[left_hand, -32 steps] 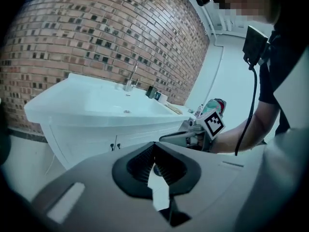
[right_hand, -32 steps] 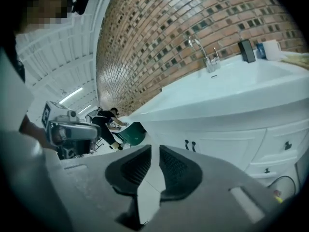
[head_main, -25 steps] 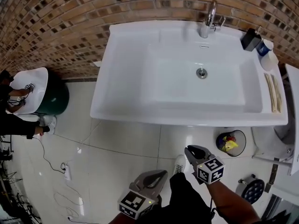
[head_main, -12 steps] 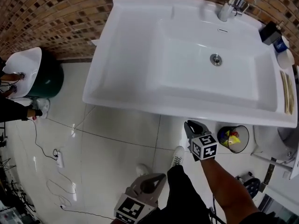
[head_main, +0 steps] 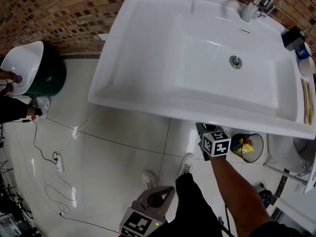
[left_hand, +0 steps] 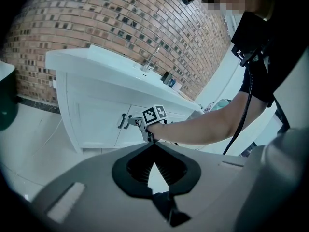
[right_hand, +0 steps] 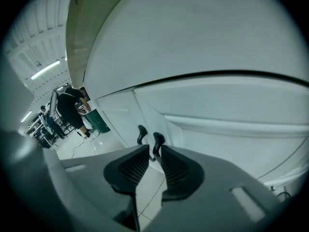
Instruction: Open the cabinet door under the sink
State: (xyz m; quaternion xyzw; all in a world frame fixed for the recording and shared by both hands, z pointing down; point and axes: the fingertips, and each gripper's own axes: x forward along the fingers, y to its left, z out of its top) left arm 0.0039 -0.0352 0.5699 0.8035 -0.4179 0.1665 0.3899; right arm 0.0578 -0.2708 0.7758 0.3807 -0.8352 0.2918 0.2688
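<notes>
The white cabinet (left_hand: 94, 122) under the sink (head_main: 148, 110) has two dark handles (left_hand: 124, 121) side by side, and its doors are closed. My right gripper (right_hand: 155, 149) has its pads pressed on the right-hand handle (right_hand: 158, 139); the other handle (right_hand: 141, 132) stands just to its left. In the head view the right gripper (head_main: 207, 133) reaches under the sink's front rim, which hides its jaws. My left gripper (head_main: 160, 194) hangs low beside the person's leg, far from the cabinet. Its tips (left_hand: 153, 150) meet with nothing between them.
A small bin with trash (head_main: 245, 148) stands on the tiled floor right of my right gripper. At the far left are a green stand with a white basin (head_main: 29, 73) and another person. Cables and a power strip (head_main: 59, 162) lie on the floor. A brick wall (head_main: 59, 14) backs the sink.
My right gripper has moved forward, its jaws passing under the sink's front rim to the cabinet handle. The left gripper has dropped lower in the head view.
</notes>
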